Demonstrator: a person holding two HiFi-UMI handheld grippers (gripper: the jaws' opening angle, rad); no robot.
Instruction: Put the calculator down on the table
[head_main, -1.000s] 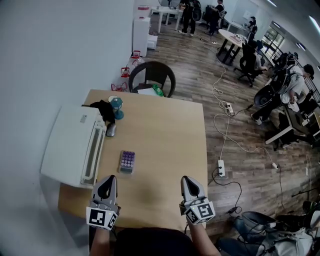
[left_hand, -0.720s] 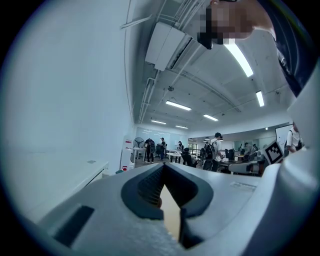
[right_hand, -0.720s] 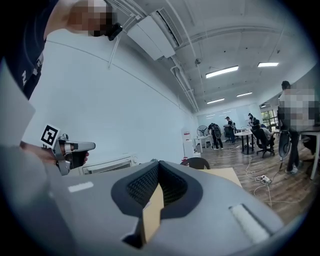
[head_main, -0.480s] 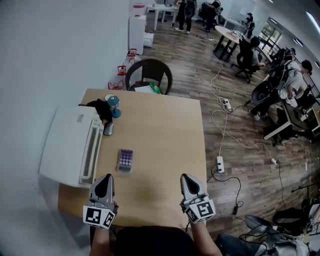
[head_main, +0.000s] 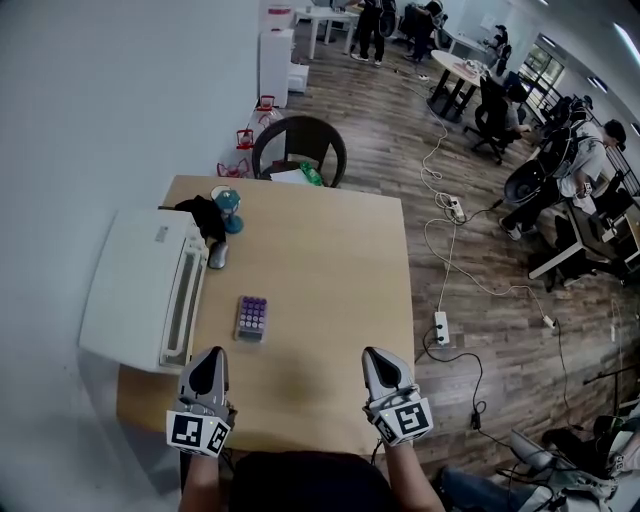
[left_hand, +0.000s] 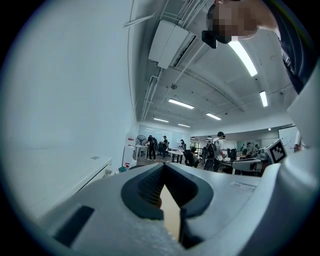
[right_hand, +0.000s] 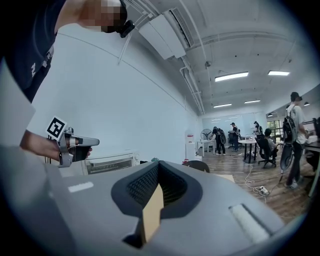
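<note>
The calculator (head_main: 252, 319), a small pale slab with purple keys, lies flat on the wooden table (head_main: 320, 270), left of the middle and beside the printer. Neither gripper touches it. My left gripper (head_main: 209, 362) hovers at the table's near edge, a short way in front of the calculator, with its jaws shut on nothing. My right gripper (head_main: 377, 362) is level with it further right, also shut and empty. In the left gripper view the left gripper (left_hand: 163, 167) shows closed tips, and in the right gripper view the right gripper (right_hand: 158, 165) shows the same.
A white printer (head_main: 145, 290) fills the table's left side. Behind the calculator are a grey mouse (head_main: 218, 256), a teal cup (head_main: 232, 212) and a black object (head_main: 205, 217). A dark chair (head_main: 299, 150) stands at the far edge. Cables and a power strip (head_main: 441, 330) lie on the floor to the right.
</note>
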